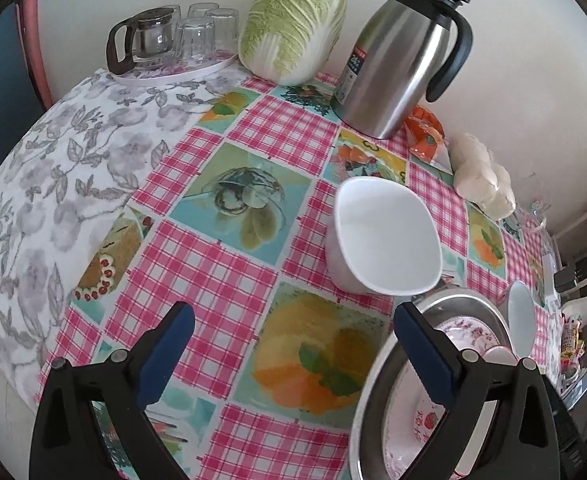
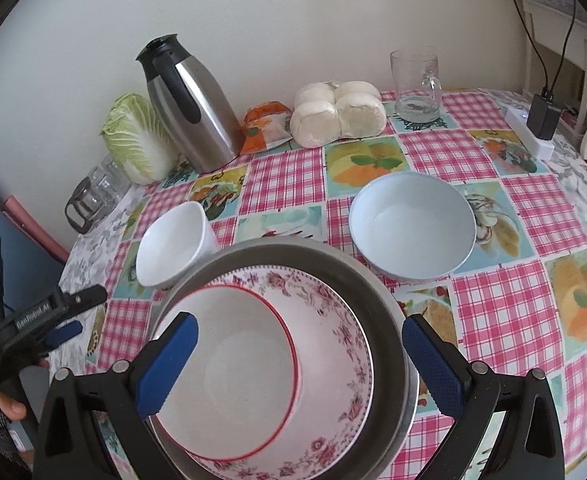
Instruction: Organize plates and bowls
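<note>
A steel basin (image 2: 389,320) sits on the table holding a floral bowl (image 2: 333,344) with a red-rimmed white bowl (image 2: 229,380) nested inside. My right gripper (image 2: 299,364) is open, hovering over this stack. A small white bowl (image 2: 173,244) stands left of the basin; in the left wrist view the small white bowl (image 1: 385,236) lies ahead of my open, empty left gripper (image 1: 293,356). A wider pale bowl (image 2: 413,226) stands right behind the basin. The basin's rim (image 1: 373,400) shows under my left gripper's right finger.
A steel thermos jug (image 1: 397,64), a napa cabbage (image 1: 293,20), a tray of glasses with a glass teapot (image 1: 165,40), bagged buns (image 2: 337,114), an orange packet (image 2: 265,124) and a glass mug (image 2: 415,84) line the wall. A power strip (image 2: 533,132) lies far right.
</note>
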The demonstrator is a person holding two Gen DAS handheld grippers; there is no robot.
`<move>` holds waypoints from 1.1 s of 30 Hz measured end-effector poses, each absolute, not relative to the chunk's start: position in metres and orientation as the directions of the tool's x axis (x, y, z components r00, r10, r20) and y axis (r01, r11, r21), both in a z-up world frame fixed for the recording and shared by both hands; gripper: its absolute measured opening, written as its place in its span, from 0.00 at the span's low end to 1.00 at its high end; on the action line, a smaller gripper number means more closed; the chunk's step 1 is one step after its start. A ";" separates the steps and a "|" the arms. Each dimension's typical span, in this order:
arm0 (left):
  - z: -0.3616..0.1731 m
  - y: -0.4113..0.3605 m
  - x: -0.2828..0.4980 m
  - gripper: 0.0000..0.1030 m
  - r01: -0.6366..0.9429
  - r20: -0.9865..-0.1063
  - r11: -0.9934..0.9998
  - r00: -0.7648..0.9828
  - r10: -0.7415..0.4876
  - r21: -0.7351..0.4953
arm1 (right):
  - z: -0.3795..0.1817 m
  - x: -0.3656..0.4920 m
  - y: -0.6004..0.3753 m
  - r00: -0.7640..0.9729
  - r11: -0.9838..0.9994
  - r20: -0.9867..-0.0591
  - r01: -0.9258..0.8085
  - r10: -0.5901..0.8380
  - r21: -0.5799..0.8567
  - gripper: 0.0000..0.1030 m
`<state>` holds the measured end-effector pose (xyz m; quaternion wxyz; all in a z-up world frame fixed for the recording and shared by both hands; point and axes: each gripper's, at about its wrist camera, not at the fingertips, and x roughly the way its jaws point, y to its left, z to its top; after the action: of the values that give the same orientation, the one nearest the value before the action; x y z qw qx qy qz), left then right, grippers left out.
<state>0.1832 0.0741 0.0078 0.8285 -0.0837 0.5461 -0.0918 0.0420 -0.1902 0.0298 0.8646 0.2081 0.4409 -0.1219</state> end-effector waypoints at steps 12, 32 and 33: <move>0.006 0.081 0.201 0.97 0.041 -0.883 0.971 0.408 -0.233 -0.237 | 0.060 0.089 -0.162 0.559 0.889 -0.829 0.391 -0.022 0.240 1.00; -0.005 0.091 0.243 0.97 0.015 -0.847 0.946 0.440 -0.297 -0.324 | 0.047 0.171 -0.126 0.430 0.927 -0.892 0.374 -0.144 0.031 1.00; -0.005 0.090 0.244 0.97 0.018 -0.844 0.944 0.442 -0.303 -0.329 | 0.045 0.174 -0.125 0.425 0.927 -0.894 0.375 -0.144 0.029 1.00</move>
<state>0.2444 0.0904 -0.0049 0.8380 -0.1372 0.5194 -0.0955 0.1739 -0.1248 0.0455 0.8367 0.1122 0.5132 -0.1551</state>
